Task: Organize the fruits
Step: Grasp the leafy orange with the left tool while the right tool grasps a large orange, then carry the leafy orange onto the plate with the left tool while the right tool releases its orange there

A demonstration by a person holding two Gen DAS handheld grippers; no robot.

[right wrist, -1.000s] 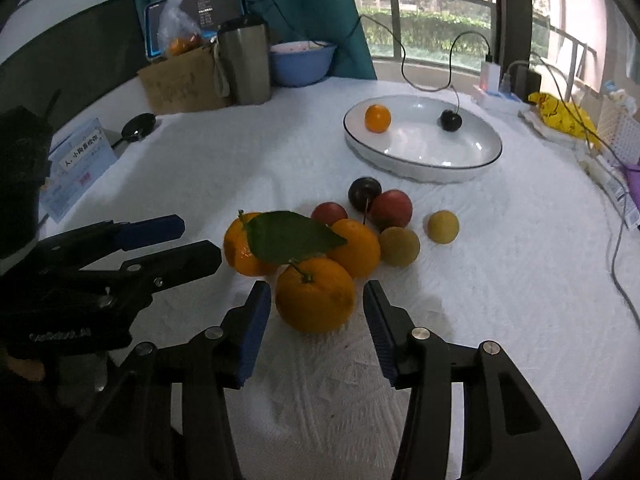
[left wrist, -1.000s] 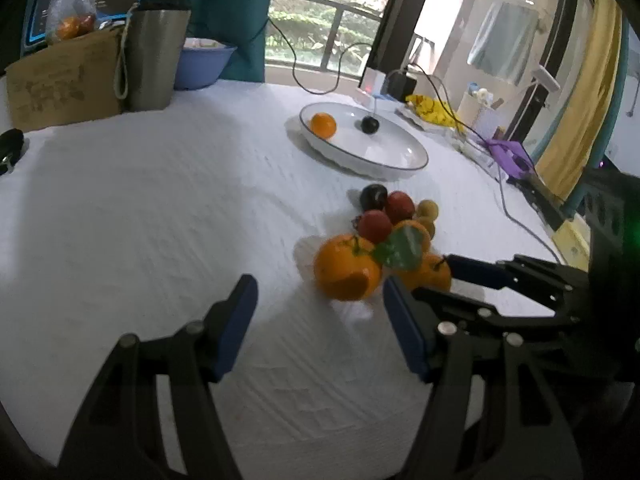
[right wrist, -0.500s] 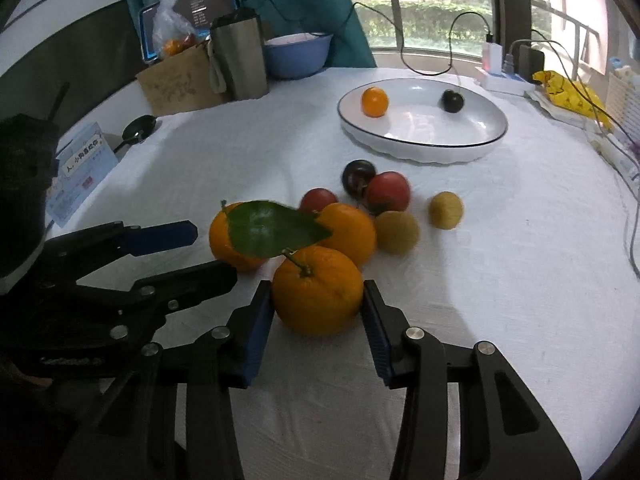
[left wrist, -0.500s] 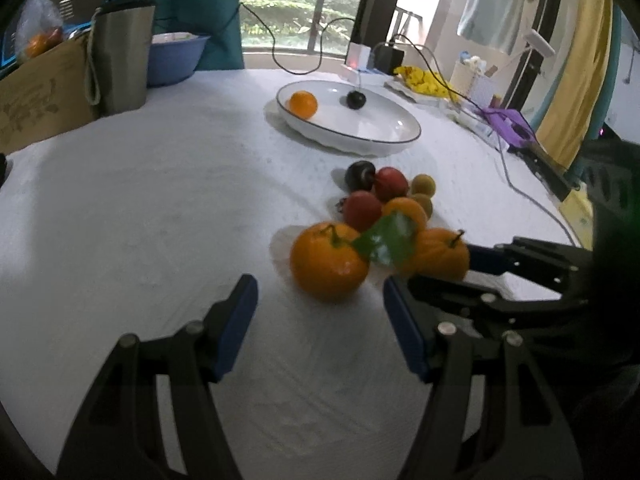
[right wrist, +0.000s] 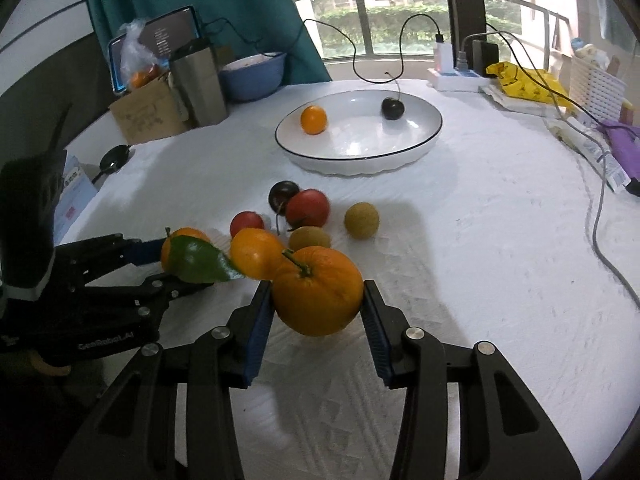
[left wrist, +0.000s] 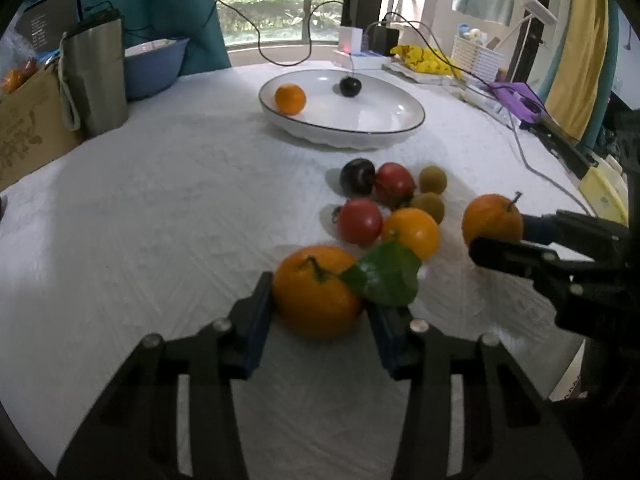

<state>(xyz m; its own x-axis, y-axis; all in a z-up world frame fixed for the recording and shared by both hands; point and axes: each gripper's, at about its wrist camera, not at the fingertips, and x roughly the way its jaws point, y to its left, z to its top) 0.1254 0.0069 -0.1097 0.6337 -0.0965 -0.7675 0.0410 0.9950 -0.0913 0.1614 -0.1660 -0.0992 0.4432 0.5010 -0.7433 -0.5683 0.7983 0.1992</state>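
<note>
My left gripper (left wrist: 320, 312) is shut on an orange with a green leaf (left wrist: 316, 292), low over the white cloth. My right gripper (right wrist: 318, 304) is shut on a stemmed orange (right wrist: 318, 290), which also shows in the left wrist view (left wrist: 492, 220). Between them lies a pile of loose fruit: a third orange (left wrist: 410, 230), two red fruits (left wrist: 360, 222), a dark plum (left wrist: 357, 176) and two brownish-yellow fruits (left wrist: 432, 179). The white plate (left wrist: 392, 120) behind holds a small orange (left wrist: 290, 98) and a dark plum (left wrist: 350, 86).
A steel tumbler (left wrist: 94, 80), a blue bowl (left wrist: 154, 64) and a cardboard box (left wrist: 28, 128) stand at the back left. Cables and a power strip (right wrist: 456, 76) run along the back and right edge. A black spoon (right wrist: 114, 156) lies at the left.
Both grippers have closed on their oranges. The right gripper has carried its orange away from the pile, and the left gripper has moved forward around the leafy orange.
</note>
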